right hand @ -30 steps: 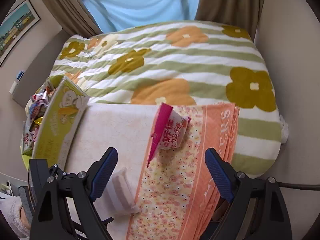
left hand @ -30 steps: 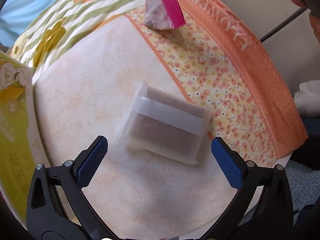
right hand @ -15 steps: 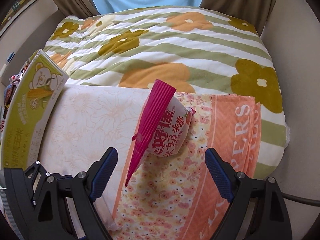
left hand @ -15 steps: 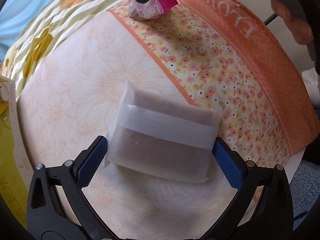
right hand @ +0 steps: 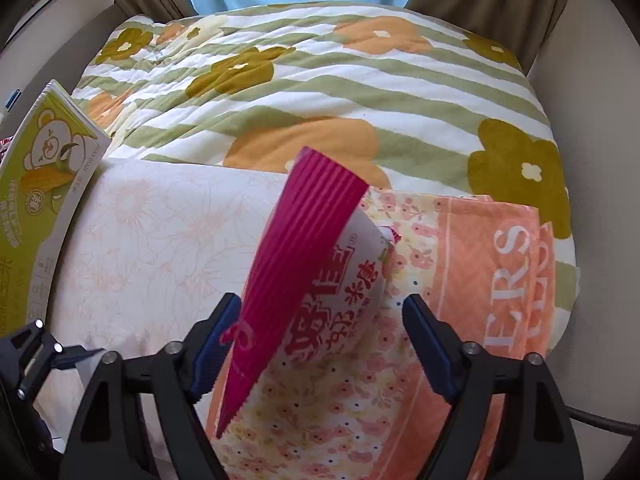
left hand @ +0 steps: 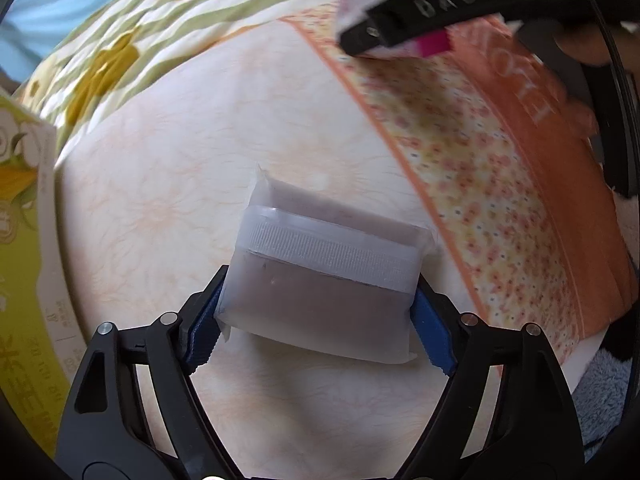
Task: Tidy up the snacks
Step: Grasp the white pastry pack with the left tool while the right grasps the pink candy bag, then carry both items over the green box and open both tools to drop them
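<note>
A translucent snack packet (left hand: 320, 300) with a brown filling and a white band lies flat on the pale floral cloth (left hand: 180, 168). My left gripper (left hand: 320, 280) points down over it, its jaws closing, and both blue pads meet the packet's side edges. A pink and white candy bag (right hand: 304, 264) stands tilted on the orange flowered towel (right hand: 480, 320). My right gripper (right hand: 322, 298) straddles this bag with its jaws closing. Its left pad touches the crimped pink seam while the right pad stands apart from the bag. In the left wrist view the candy bag (left hand: 432, 44) shows behind the right gripper's black finger.
A yellow-green carton (right hand: 44, 184) stands at the left edge of the cloth, also seen as the carton (left hand: 20, 280). A green-striped quilt with flowers (right hand: 320, 80) covers the bed beyond. Curtains and a wall lie behind. A hand (left hand: 600, 44) holds the right gripper.
Both grippers came down and their jaws narrowed. The left one now encloses the translucent packet, which was ahead of its tips. The right one now straddles the pink bag.
</note>
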